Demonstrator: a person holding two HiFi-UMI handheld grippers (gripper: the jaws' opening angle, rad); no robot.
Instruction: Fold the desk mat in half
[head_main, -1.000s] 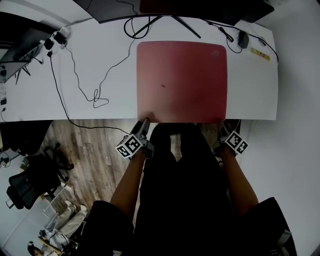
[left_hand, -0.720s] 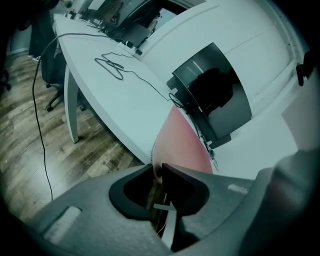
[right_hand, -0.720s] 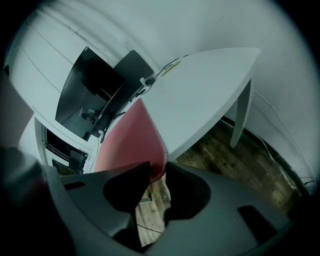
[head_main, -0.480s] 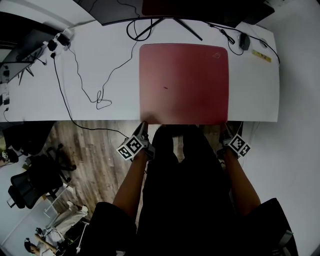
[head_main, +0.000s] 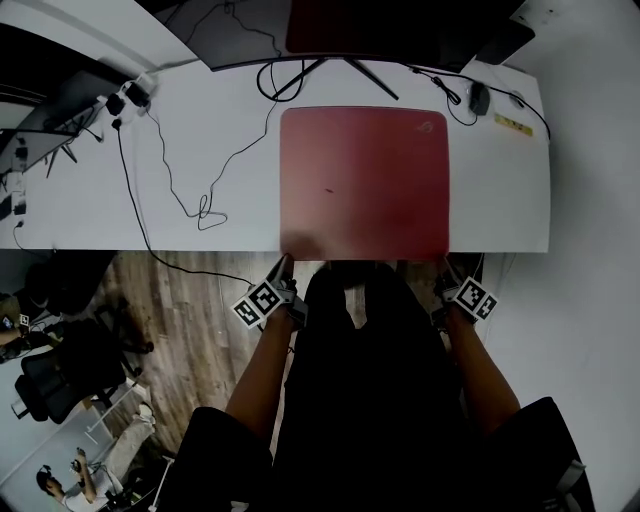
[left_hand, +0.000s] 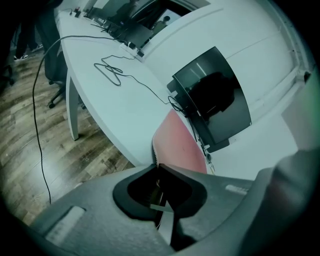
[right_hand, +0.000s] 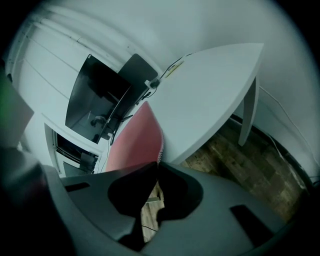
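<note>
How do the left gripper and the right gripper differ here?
The left gripper grips the red desk mat at its near left corner, the right gripper at its near right corner. The left gripper slants rightward, the right gripper leftward. Both jaws have just been closing, pinching the mat's near edge.

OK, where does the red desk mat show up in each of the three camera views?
Head view: desk mat lies flat at centre of the white desk, reaching its front edge.
Left gripper view: foreshortened red strip just right of centre.
Right gripper view: red strip left of centre.
Shared landmark: the dark monitor behind the mat.
</note>
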